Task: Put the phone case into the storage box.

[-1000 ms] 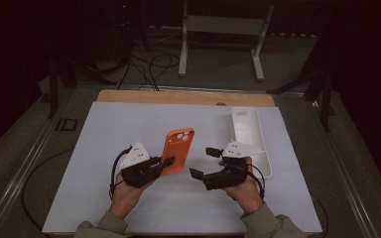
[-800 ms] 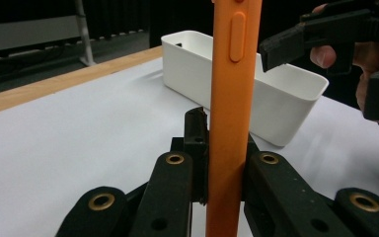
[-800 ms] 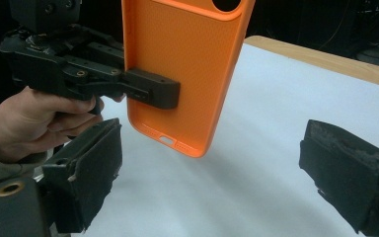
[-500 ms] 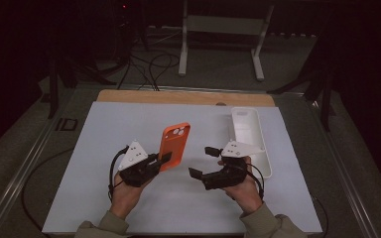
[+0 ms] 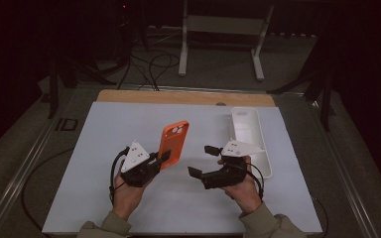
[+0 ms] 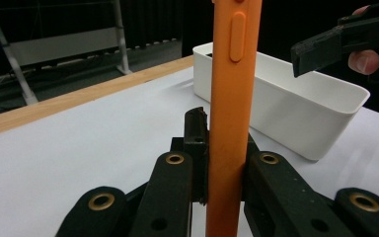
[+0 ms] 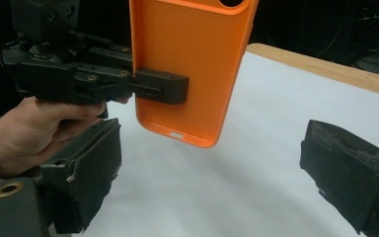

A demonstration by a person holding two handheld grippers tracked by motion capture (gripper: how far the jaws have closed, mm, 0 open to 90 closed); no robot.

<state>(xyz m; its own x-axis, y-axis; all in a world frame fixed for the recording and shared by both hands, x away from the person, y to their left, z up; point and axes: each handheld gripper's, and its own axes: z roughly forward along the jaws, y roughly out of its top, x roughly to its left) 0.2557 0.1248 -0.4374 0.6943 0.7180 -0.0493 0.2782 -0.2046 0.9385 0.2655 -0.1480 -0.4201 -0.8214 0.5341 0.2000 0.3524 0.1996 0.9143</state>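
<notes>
No text, label, brand, number or sign is legible on anything here.

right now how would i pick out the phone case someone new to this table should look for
Start at the white table, then go to the left gripper near its middle. Its jaws are shut on an orange phone case held up off the surface. It is the only orange thing; the tray to its right is white.

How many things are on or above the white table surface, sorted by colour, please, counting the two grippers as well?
Orange: 1, the phone case, clamped in the left gripper.
White: 1, the tray, on the table.
Black: 2, the left gripper and the right gripper, its jaws apart and holding nothing.
Total: 4
</notes>
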